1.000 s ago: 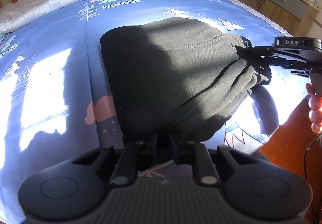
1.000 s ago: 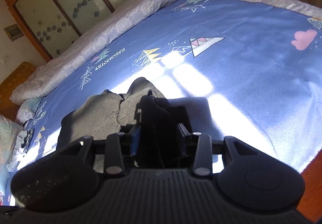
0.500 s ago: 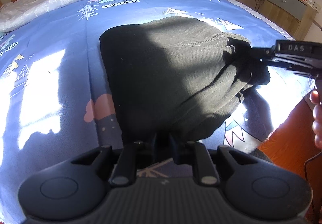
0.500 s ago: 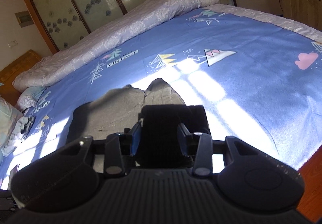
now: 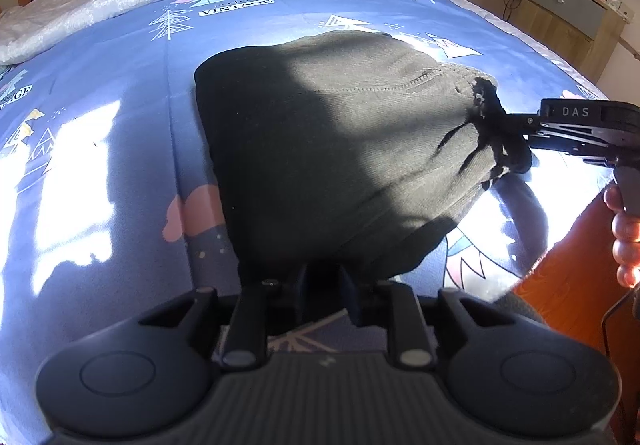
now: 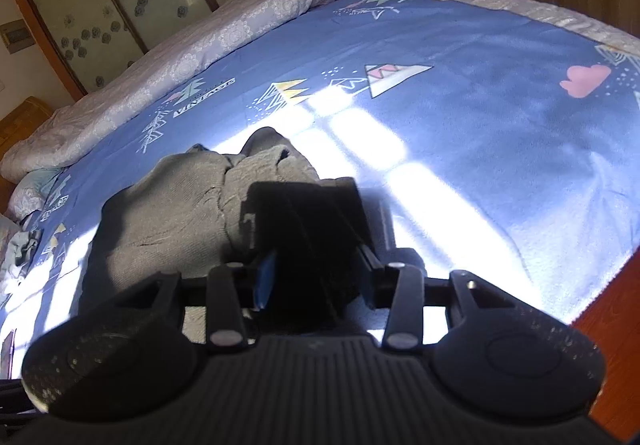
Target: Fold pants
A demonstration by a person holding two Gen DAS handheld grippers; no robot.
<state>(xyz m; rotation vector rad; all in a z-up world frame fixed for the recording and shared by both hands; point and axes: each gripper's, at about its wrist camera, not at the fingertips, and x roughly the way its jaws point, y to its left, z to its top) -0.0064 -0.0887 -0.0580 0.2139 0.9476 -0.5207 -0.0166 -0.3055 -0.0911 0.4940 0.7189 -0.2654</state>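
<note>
Dark, ribbed-knit pants [image 5: 320, 157] lie bunched on the blue printed bedsheet [image 5: 132, 93]; left gripper [image 5: 323, 285] clamps their near edge, right gripper [image 6: 316, 269] pinches the gathered waistband.

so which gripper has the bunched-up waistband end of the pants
The right gripper: it pinches the gathered elastic end of the pants. The left gripper grips the smooth near edge instead.

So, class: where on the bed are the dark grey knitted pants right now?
In the left wrist view the dark grey knitted pants lie folded on the blue patterned bedsheet near the bed's right edge, between the left tool and right tool.
</note>
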